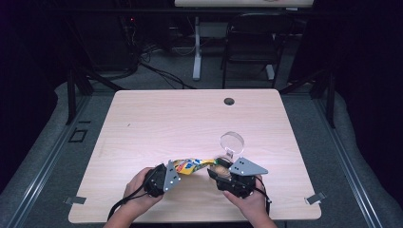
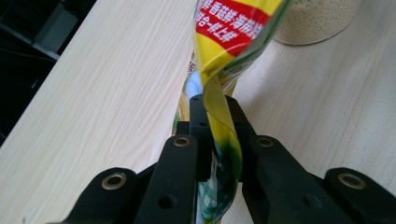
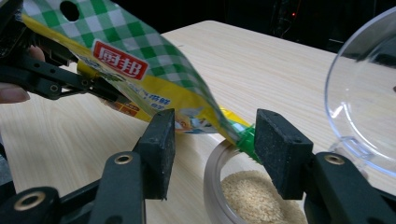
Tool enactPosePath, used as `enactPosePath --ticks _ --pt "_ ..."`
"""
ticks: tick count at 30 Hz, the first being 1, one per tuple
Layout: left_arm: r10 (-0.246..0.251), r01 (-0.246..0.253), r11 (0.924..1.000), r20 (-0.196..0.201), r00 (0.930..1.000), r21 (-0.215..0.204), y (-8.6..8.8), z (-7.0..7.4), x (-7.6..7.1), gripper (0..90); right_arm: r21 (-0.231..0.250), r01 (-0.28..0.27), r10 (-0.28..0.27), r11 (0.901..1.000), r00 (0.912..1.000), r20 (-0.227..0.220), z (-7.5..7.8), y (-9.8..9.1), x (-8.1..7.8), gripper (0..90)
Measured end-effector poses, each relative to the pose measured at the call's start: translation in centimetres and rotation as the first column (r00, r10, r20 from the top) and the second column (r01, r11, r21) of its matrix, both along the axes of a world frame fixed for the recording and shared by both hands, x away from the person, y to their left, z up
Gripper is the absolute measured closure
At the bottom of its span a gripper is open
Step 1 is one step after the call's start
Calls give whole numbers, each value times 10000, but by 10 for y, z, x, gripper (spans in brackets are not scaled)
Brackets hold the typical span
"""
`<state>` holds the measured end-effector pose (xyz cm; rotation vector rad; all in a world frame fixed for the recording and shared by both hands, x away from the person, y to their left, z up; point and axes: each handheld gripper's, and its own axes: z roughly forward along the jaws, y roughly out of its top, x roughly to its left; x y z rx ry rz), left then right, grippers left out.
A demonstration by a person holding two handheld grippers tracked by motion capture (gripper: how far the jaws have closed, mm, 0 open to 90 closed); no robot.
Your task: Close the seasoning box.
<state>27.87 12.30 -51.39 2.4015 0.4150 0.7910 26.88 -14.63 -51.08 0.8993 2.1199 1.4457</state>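
Yellow-green seasoning pouch [image 1: 191, 166] held tilted low over tabletop [image 1: 157, 118], spout end over clear jar [image 3: 243, 196] of beige granules, flip lid [image 3: 364, 98] open beside. Left hand-held gripper [image 2: 211, 121] clamped on pouch's tail end; right hand-held gripper [image 3: 212, 135] spread w/ jaws either side of spout, not pinching. Probably mid-pour, maybe near done. Next: steady spout over jar mouth, tip more w/o spilling.
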Motion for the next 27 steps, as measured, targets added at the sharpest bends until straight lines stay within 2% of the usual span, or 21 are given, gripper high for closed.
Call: enactPosePath --ticks 4,10,12,17,23,27 --pt "13 -21 9995 -233 9997 -326 6 -2 3 859 204 156 -160 9997 9997 209 0 -4 -4 465" --pt "-19 -25 9974 -600 9982 -725 12 -1 8 860 285 371 -378 9989 9990 233 -1 -12 -9 461" --pt "-32 -38 9958 -767 9970 -915 16 -2 11 861 178 410 -414 9990 9989 200 -2 -14 -10 461" --pt "63 -230 9885 -1109 9938 -1493 25 -5 16 863 260 558 -563 9981 9982 182 -3 -19 -12 461" --pt "237 -615 9695 -1591 9870 -2374 36 -7 21 868 426 616 -621 9972 9980 114 -3 -21 -11 461" --pt "391 -1009 9462 -2011 9788 -3073 45 -8 26 870 400 584 -590 9975 9982 119 -3 -21 -11 461"
